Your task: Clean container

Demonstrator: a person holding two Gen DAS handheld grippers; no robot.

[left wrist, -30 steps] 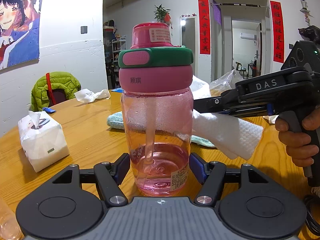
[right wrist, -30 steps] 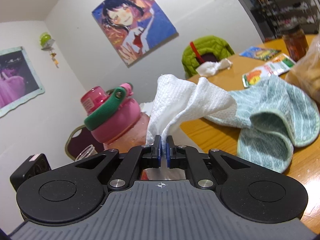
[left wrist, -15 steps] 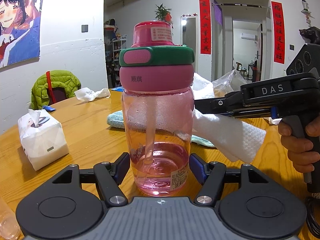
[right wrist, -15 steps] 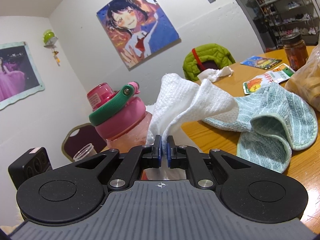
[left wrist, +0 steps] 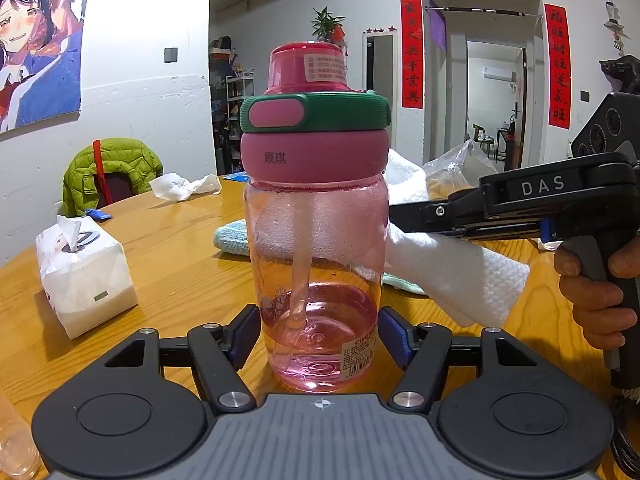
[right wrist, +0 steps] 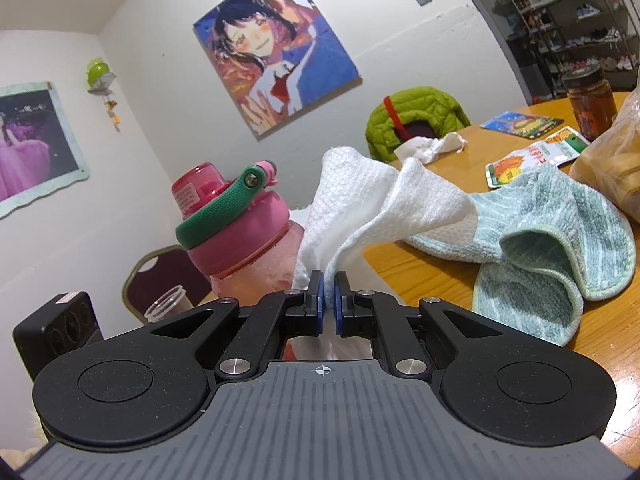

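- The white cloth (left wrist: 452, 268) runs behind the pink bottle (left wrist: 316, 240); where the two touch is hidden.
- A clear cup (left wrist: 14, 446) is cut off at the left wrist view's lower-left edge.
- The bottle's label print (left wrist: 326, 68) is too small to read.

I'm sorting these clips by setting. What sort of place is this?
Most likely a lived-in home dining area: a wooden table with a tissue pack, a green jacket draped over a chair, and red paper couplets beside an inner doorway.

A tissue pack (left wrist: 86, 276) sits on the wooden table (left wrist: 180, 248), a green jacket (left wrist: 110, 168) draped behind it.
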